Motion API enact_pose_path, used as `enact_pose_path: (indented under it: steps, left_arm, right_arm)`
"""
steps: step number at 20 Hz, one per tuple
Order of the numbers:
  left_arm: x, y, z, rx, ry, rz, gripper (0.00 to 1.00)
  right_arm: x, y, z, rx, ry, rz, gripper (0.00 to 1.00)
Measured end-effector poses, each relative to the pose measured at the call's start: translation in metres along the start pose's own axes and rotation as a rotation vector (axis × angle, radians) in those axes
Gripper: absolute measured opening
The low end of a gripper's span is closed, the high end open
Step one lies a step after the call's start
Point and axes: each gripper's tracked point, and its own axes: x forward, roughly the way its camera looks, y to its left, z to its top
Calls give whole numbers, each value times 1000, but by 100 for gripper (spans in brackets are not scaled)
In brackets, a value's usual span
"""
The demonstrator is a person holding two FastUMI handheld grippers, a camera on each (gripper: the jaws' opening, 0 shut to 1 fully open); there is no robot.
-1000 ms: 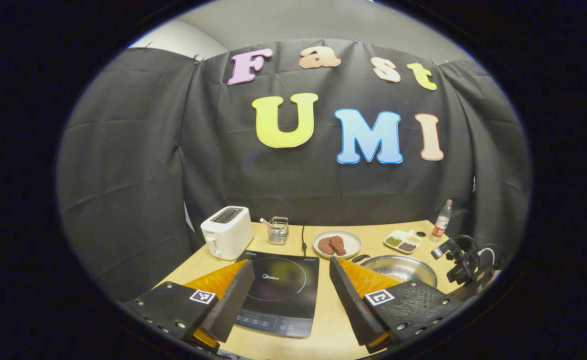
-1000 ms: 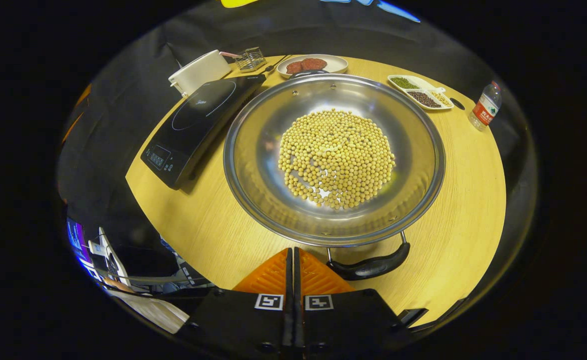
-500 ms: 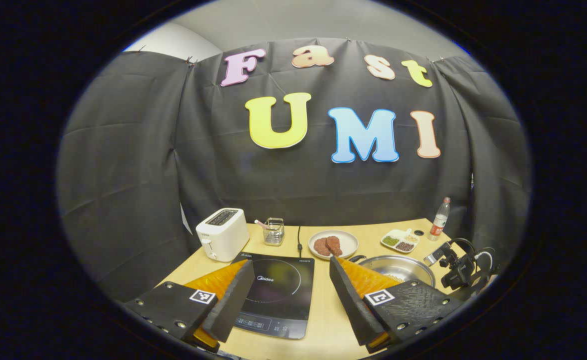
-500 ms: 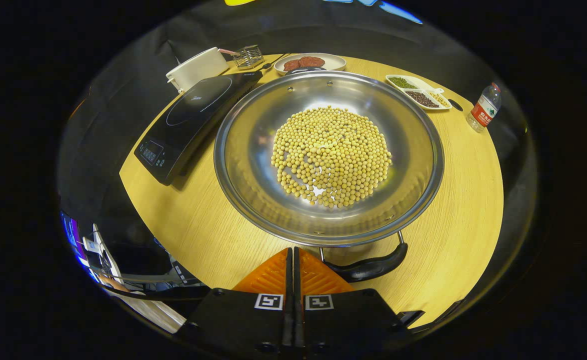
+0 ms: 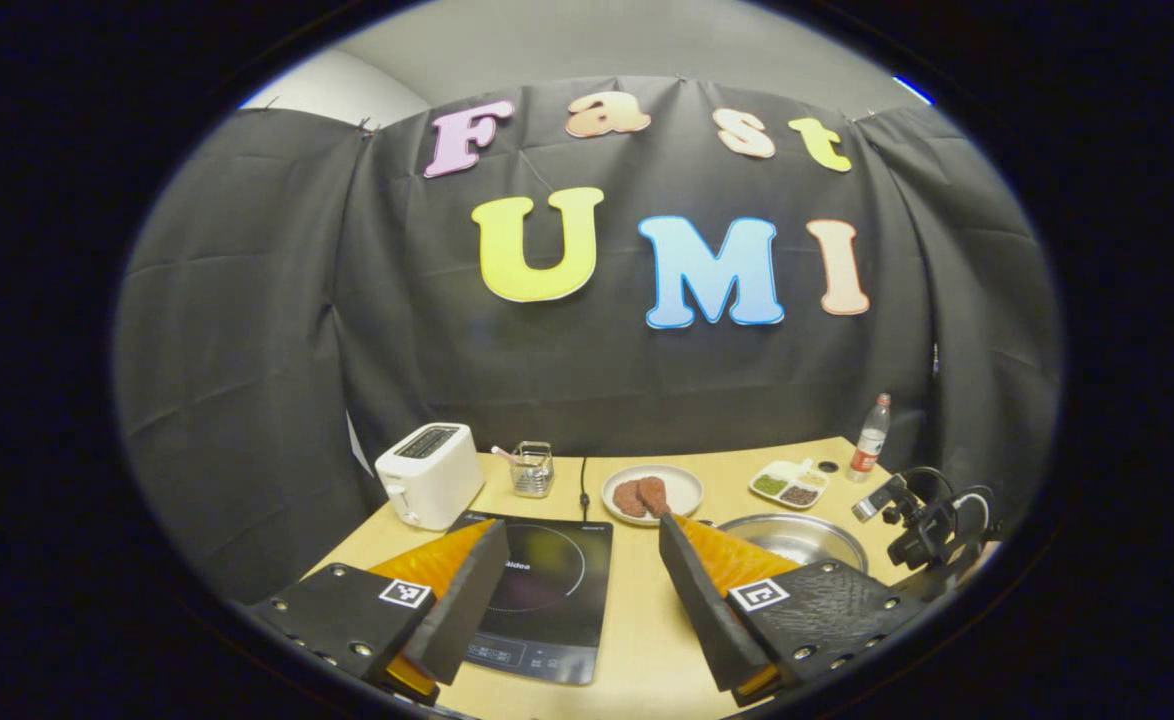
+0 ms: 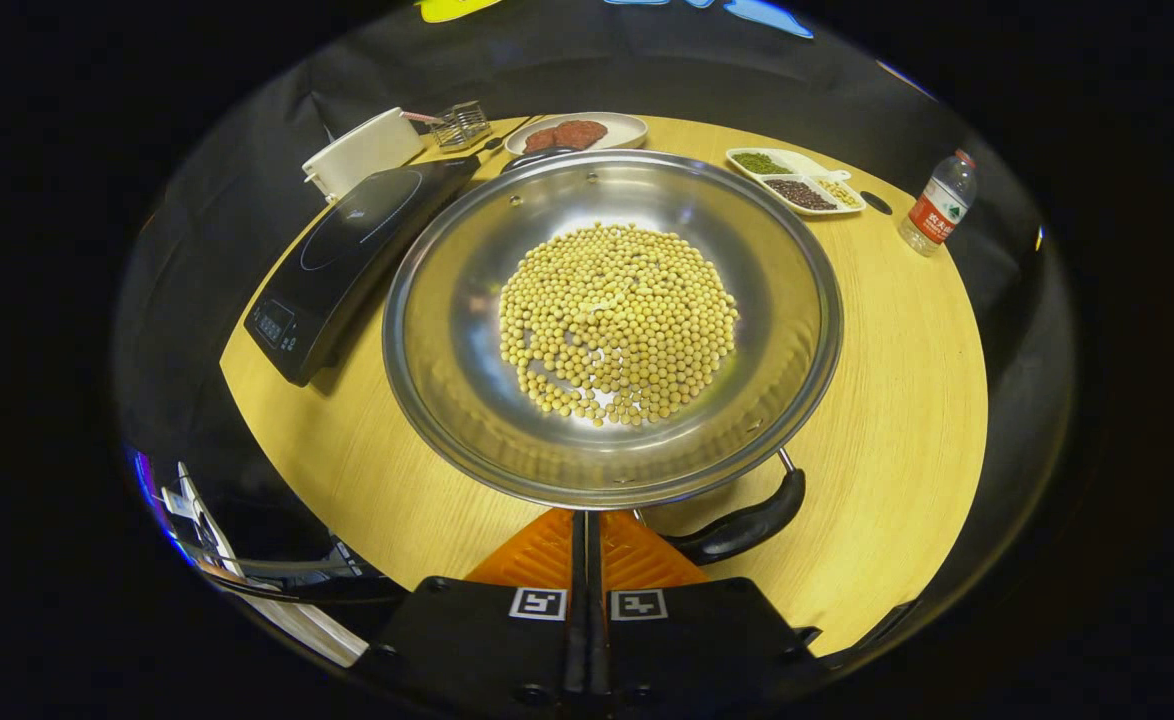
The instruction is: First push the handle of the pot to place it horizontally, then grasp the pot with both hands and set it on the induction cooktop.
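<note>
Step in hand: pushing the pot's near handle (image 6: pixel 742 525) round, judged from the task; grasp with both hands not yet begun.
Right gripper (image 6: pixel 587 530): clenched, fingers pressed flat together with nothing between them; tips just under the rim of the pot (image 6: pixel 447 400), at the left end of the near handle.
Contact: touching or a hair apart, cannot tell.
Handle axis: black grip slanting up to the right in the right gripper view, right end farther from the camera, not square across the fingers.
Direction from claw: handle immediately right of and slightly beyond the tips; pot bowl straight ahead.
Pot: wide steel pan holding soybeans (image 6: pixel 617 320), on the wooden table (image 6: pixel 907 400), just right of the induction cooktop (image 6: pixel 337 250), not yet on it.
Far handle: dark grip (image 6: pixel 539 153) at the opposite rim, close by the plate of meat patties (image 6: pixel 572 133).
Nearer hand: right, by far.
Left gripper (image 5: pixel 582 590): released, fingers spread wide, empty, held above the table's near edge with the induction cooktop (image 5: pixel 547 580) between and below the fingers.
Pot from left claw: off to the right, rim (image 5: pixel 792 535) seen past the right finger, well apart.
Next move calls for: sideways sweep against the handle to bring it level with the table edge; risk of the closed tips slipping under the rim.
</note>
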Motion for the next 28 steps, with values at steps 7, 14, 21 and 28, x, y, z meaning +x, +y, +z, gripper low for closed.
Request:
enact_pose_path:
  steps: [7, 14, 21, 28]
  left_arm:
    - [7, -20, -3, 11, 13, -6, 88]
    - [11, -43, 0, 7, 21, -17, 88]
    - [17, -73, 0, 32, 35, -35, 88]
    - [17, -94, 0, -5, 44, -10, 88]
  right_arm:
    - [-2, -25, 4, 31, -7, -15, 2]
    - [-3, -53, 4, 46, -10, -30, 2]
    - [-5, -85, 10, 55, -21, -46, 2]
    - [-5, -109, 18, 102, -32, -33, 2]
